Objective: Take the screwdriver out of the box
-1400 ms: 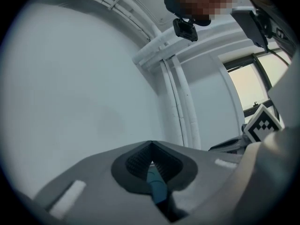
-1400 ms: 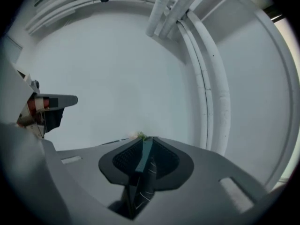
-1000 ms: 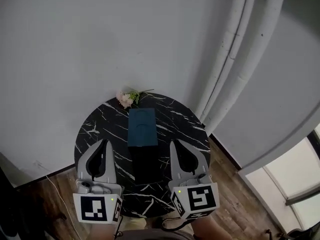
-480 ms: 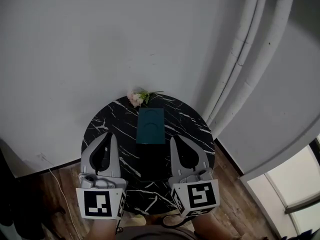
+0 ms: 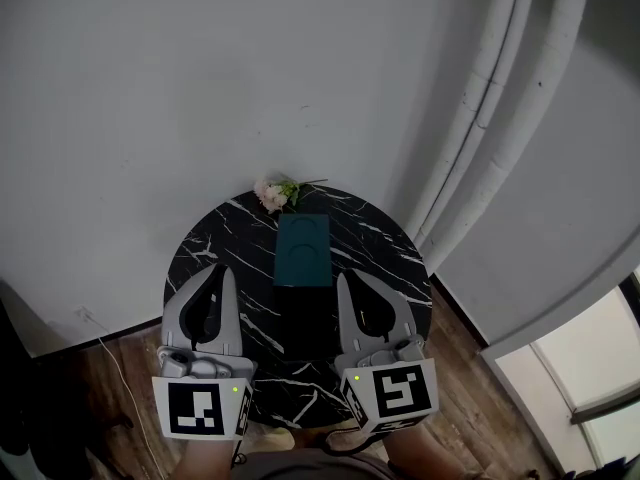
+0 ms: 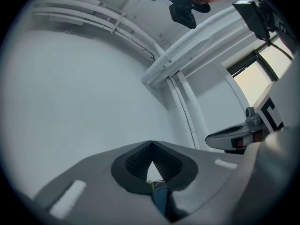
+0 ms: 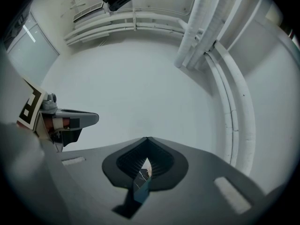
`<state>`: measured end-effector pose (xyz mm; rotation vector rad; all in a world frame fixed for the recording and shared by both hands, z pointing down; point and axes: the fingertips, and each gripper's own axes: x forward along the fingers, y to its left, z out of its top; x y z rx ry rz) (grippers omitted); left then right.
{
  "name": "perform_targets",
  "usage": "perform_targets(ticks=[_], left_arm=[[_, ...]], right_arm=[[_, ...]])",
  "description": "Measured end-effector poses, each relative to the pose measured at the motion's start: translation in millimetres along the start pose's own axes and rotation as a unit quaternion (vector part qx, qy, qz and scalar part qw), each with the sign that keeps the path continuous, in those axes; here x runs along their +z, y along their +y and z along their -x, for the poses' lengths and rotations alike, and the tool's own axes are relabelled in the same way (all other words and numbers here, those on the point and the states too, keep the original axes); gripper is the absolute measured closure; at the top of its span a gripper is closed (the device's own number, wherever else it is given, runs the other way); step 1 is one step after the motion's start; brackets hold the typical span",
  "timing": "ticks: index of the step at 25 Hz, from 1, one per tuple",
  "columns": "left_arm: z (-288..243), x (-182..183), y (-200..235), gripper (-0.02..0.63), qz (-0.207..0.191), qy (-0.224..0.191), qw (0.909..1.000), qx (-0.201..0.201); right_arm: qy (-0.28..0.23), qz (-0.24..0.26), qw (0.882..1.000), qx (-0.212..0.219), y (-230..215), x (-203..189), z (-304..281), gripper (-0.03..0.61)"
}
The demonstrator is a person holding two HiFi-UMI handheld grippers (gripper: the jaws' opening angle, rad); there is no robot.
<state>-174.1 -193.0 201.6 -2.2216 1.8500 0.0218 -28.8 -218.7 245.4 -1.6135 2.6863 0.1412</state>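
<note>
A teal box [image 5: 302, 250] lies closed on the round black marble table [image 5: 215, 243], its long side pointing away from me. No screwdriver shows in any view. My left gripper [image 5: 228, 272] hangs over the table's near left part, jaws together and empty, short of the box. My right gripper [image 5: 343, 279] hangs over the near right, also shut with nothing in it. In the left gripper view the jaws [image 6: 151, 143] meet at the tips, and a sliver of the box [image 6: 159, 198] shows in the gap behind them. The right gripper view shows its tips [image 7: 147, 138] meeting too.
A small bunch of pink flowers [image 5: 274, 194] lies at the table's far edge against the white wall. White pipes [image 5: 490, 98] run up the wall on the right. Wooden floor [image 5: 470, 368] surrounds the table, with a thin cable [image 5: 110, 353] at left.
From a second ago to half a second ago both grippers rose a little and the head view shifted, so the table sits further right. Nothing has moved since.
</note>
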Motion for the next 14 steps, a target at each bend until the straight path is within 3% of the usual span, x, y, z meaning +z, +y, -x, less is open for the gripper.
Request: perform_targets(ticks=[14], left_arm=[[-2.7,-0.8,1.2,0.614,0.000,-0.002,0.9999,-0.010]], right_arm=[[0.000,0.000,1.000,-0.003,3.1,-1.5,-2.5,0.554]])
